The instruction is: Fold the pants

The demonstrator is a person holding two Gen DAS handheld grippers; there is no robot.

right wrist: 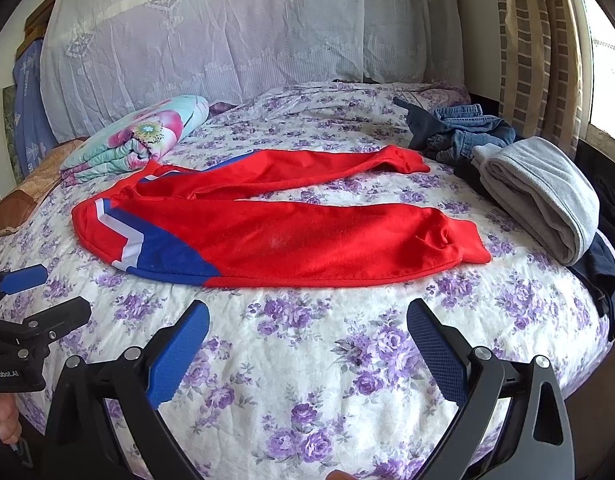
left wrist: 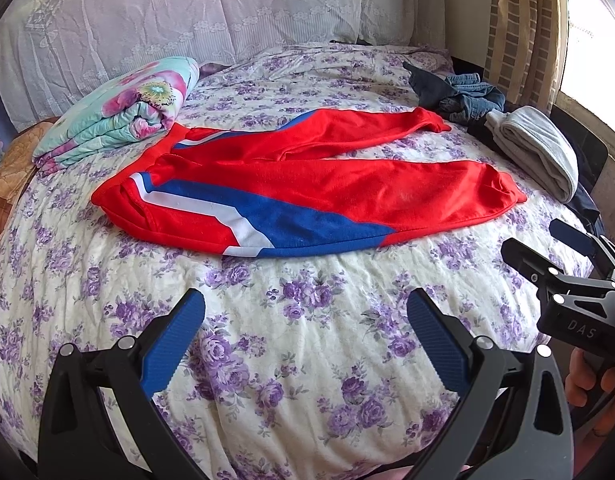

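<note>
Both tools [left wrist: 306, 332] [right wrist: 307, 336] spread above bedspread [left wrist: 307, 380]

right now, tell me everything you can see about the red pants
The red pants lie flat and unfolded on the floral bedsheet, waist toward the folded quilt, legs spread in a V toward the grey towel. The fabric looks smooth and slightly wrinkled, with blue and white side stripes. Neither tool touches them.
</note>
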